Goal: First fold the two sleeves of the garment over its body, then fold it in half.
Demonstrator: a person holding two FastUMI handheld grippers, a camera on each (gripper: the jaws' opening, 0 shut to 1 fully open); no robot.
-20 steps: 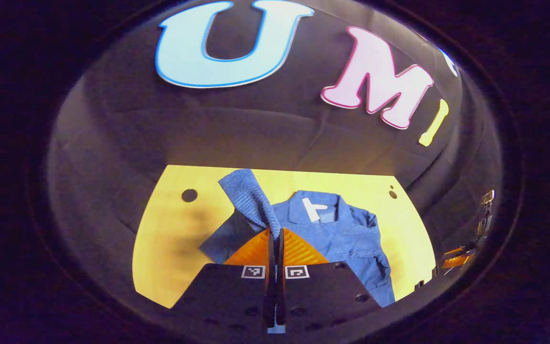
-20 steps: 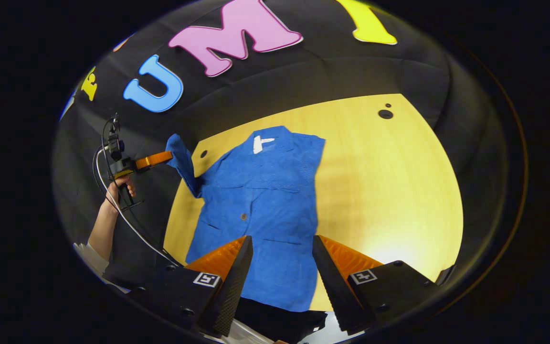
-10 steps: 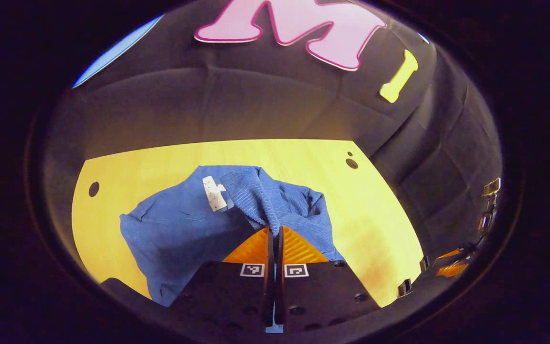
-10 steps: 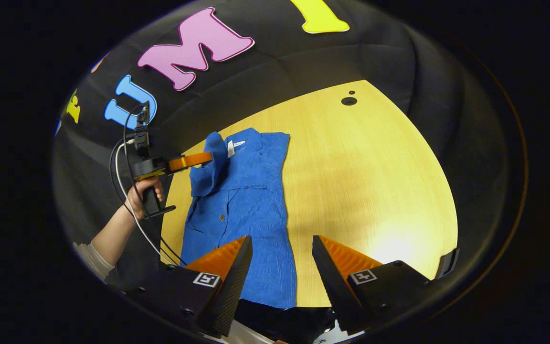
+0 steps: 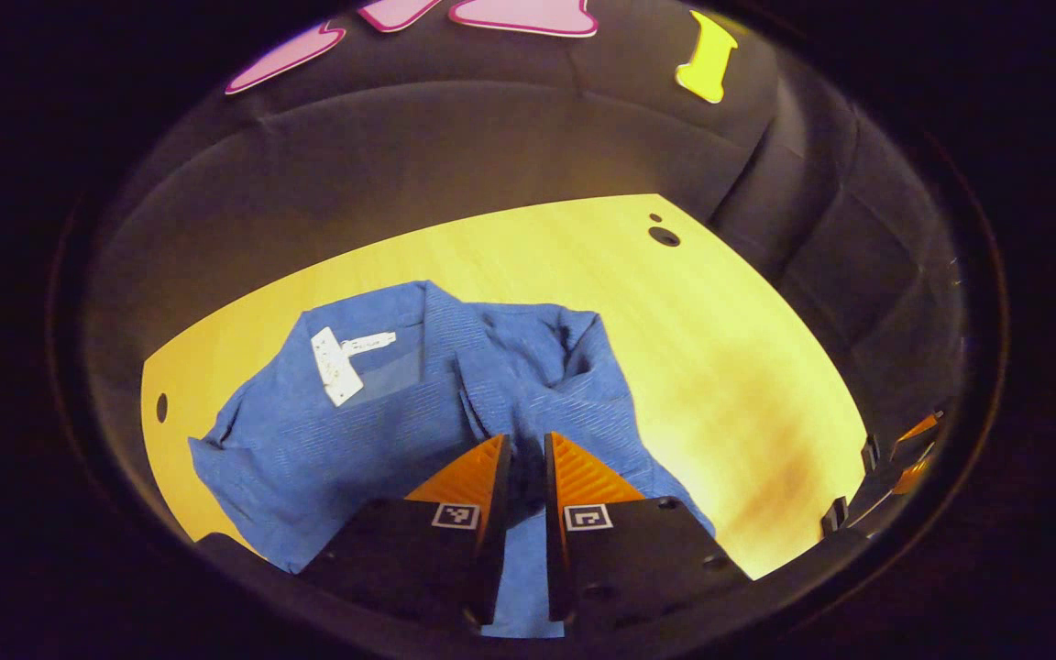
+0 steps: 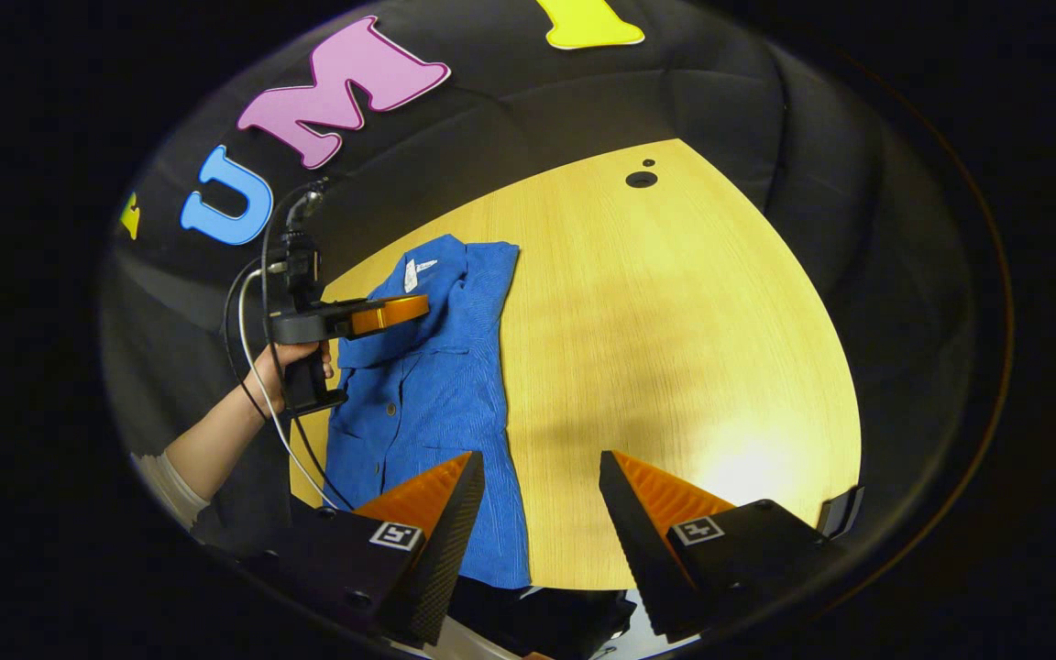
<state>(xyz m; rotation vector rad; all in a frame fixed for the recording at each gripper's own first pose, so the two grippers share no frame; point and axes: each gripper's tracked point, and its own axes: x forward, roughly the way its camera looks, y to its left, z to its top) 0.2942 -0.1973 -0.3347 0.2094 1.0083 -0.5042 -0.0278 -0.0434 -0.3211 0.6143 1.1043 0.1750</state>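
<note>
Warm overhead light falls on the wooden table, pooling into a pale glare near its front edge in the right gripper view. Soft shadows cross the wood. Fisheye distortion bends the table's edges; surroundings stay dim, edges slightly soft.

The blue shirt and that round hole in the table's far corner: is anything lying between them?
No. In the right gripper view, only bare wooden table lies between the blue shirt and the round hole.

One blue shirt lies on one wooden table, with two hand-held grippers, left and right.
</note>
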